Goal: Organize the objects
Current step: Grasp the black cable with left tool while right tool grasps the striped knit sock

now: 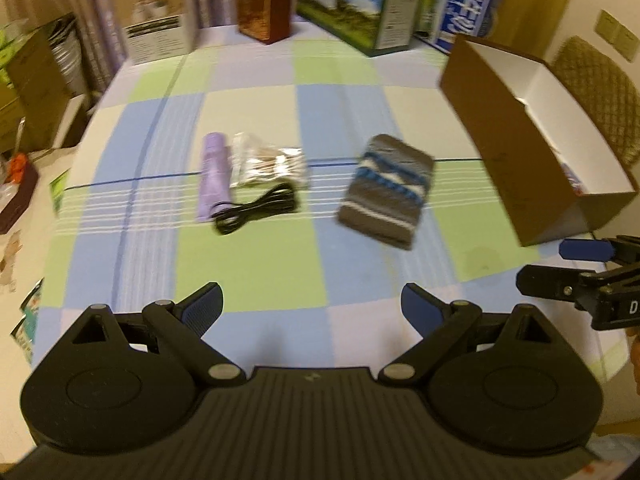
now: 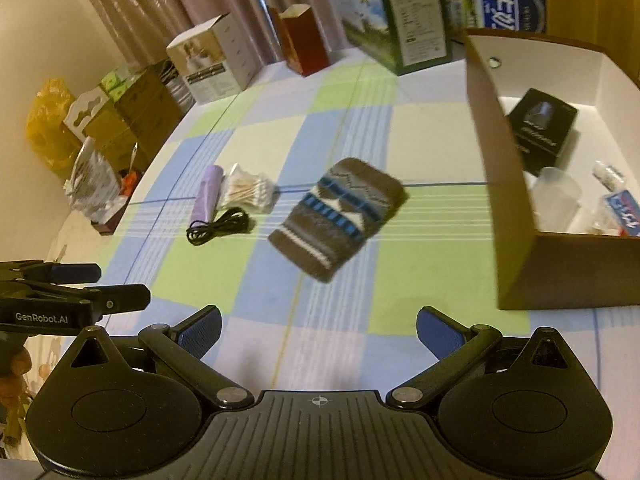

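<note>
A folded grey sock (image 1: 386,190) (image 2: 338,216) with blue and white bands lies mid-table. Left of it lie a purple tube (image 1: 215,176) (image 2: 207,196), a bag of cotton swabs (image 1: 270,166) (image 2: 248,192) and a coiled black cable (image 1: 256,208) (image 2: 220,226). An open brown cardboard box (image 1: 516,140) (image 2: 496,160) stands at the right; it holds a black box (image 2: 540,128), a clear cup (image 2: 558,196) and small packets. My left gripper (image 1: 312,308) is open and empty, short of the objects. My right gripper (image 2: 318,330) is open and empty, short of the sock.
Cartons stand along the table's far edge: a white one (image 1: 160,32), a red-brown one (image 1: 264,0), a green-blue one (image 1: 360,8). Boxes and bags crowd the floor at the left (image 2: 120,120). A chair (image 1: 600,92) stands behind the brown box.
</note>
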Demonstrator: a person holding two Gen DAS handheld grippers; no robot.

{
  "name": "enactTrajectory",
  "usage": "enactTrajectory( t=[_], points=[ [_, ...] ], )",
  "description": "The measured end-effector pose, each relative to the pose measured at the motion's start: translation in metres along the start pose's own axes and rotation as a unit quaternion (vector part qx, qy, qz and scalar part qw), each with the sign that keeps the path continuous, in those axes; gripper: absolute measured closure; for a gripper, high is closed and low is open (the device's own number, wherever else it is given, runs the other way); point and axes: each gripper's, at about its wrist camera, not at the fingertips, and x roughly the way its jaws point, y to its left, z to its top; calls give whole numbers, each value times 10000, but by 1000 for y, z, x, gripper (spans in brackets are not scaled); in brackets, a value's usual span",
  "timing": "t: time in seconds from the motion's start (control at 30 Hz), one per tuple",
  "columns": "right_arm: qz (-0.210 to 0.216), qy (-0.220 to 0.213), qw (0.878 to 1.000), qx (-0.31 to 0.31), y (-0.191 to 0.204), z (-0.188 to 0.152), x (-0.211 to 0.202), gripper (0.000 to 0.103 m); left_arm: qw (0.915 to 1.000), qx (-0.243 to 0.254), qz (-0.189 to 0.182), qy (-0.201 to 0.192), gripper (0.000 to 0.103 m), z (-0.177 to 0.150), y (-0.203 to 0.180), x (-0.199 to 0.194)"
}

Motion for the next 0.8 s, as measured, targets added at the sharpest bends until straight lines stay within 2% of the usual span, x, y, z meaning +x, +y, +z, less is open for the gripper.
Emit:
enactTrajectory(
  t=[0.17,0.3,0.6,0.8],
  points=[
    [-88,50,9999,-13,10,3,21,2,9998,-111,142,-54,9,-3,21,3],
    [-142,112,9998,9,13,6,37,2,9995,-143,153,-244,9,-3,33,10],
    [-322,271,9988,255,2,13,62,2,9973,499,-76,-532,10,8,39,42],
    [-473,365,9970,498,-11,17,71,2,9947,946,-166,-358,15,25,41,81]
  ],
)
